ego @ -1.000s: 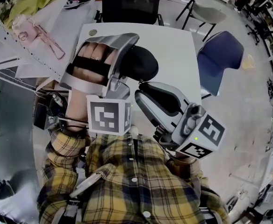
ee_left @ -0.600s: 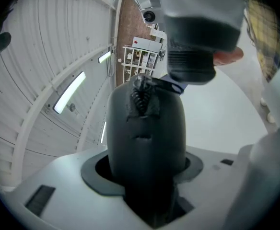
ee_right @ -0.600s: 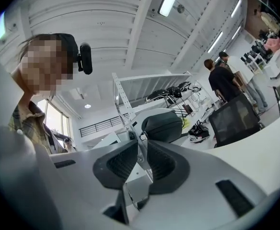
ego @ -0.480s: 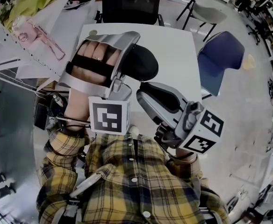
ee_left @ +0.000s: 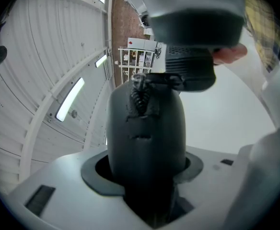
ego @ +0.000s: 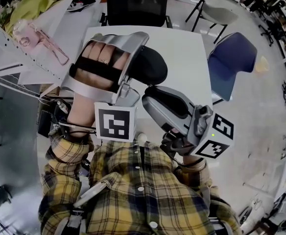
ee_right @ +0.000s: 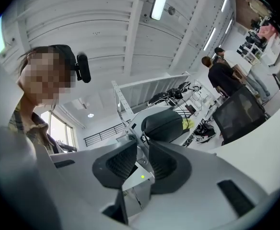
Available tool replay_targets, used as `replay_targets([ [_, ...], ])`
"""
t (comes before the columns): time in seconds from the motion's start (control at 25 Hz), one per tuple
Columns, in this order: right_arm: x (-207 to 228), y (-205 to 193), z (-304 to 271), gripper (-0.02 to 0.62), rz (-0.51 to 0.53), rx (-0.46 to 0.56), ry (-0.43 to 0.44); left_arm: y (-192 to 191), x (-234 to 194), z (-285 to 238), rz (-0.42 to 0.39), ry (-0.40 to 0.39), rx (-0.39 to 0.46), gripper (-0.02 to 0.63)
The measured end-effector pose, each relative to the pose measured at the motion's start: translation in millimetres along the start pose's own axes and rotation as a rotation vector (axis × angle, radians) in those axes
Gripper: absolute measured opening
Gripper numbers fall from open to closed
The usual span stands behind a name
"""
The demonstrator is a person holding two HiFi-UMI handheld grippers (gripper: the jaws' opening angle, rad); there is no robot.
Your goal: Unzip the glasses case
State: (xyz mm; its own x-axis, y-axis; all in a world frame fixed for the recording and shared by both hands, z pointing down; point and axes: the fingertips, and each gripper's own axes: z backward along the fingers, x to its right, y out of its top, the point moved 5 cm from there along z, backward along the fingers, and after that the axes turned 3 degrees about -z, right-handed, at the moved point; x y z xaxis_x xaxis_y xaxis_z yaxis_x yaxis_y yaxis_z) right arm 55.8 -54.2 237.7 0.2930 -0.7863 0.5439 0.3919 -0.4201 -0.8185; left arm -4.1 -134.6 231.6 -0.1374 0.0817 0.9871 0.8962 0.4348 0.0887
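A black oval glasses case [ego: 150,65] is clamped in my left gripper [ego: 140,58], held up over the white table. In the left gripper view the case [ee_left: 147,128] stands on end between the jaws, with its metal zipper pull [ee_left: 139,89] hanging free at the top. My right gripper [ego: 155,94] sits just right of and below the case, its tips pointing at it. Its dark nose [ee_left: 188,66] hovers right beside the pull. In the right gripper view the right gripper [ee_right: 140,152] shows a narrow gap with nothing in it, and the case [ee_right: 166,123] lies beyond.
The white table [ego: 182,43] lies below the grippers. A black office chair [ego: 135,4] stands at its far side and a blue chair [ego: 231,58] to the right. A wire shelf with a pink item [ego: 33,33] runs along the left. Two people [ee_right: 224,73] stand in the background.
The right gripper has tilted a little and crept slightly closer to the case. The left gripper keeps its hold and has barely shifted.
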Motion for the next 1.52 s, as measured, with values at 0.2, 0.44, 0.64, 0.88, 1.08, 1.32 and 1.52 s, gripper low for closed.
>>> replay_targets([
  [0.2, -1.5, 1.9, 1.0, 0.064, -0.015, 0.015, 0.018, 0.9, -2.5, 0.5, 0.010, 0.007, 0.000, 0.247],
  [0.44, -1.4, 2.1, 2.7, 0.063, -0.033, 0.042, 0.045, -0.8, -4.5, 0.7, 0.014, 0.013, 0.004, 0.247],
  [0.64, -2.5, 1.6, 4.8, 0.046, -0.038, 0.057, 0.066, -2.9, -1.5, 0.5, -0.008, 0.007, -0.015, 0.247],
  [0.88, -1.5, -0.4, -1.8, 0.048, 0.006, 0.013, 0.021, 0.1, -1.4, 2.2, -0.016, 0.007, -0.007, 0.247],
  [1.08, -1.2, -2.2, -2.5, 0.048, -0.012, -0.002, 0.025, 0.0, -2.1, 3.3, -0.032, 0.010, -0.019, 0.247],
  [1.32, -1.7, -4.3, -3.1, 0.048, -0.143, 0.023, 0.093, 1.1, -3.3, 4.2, -0.056, 0.031, -0.040, 0.247],
  [1.52, -0.7, -5.1, -1.1, 0.047, -0.193, 0.037, 0.108, -0.4, -1.9, 5.1, -0.072, 0.030, -0.048, 0.247],
])
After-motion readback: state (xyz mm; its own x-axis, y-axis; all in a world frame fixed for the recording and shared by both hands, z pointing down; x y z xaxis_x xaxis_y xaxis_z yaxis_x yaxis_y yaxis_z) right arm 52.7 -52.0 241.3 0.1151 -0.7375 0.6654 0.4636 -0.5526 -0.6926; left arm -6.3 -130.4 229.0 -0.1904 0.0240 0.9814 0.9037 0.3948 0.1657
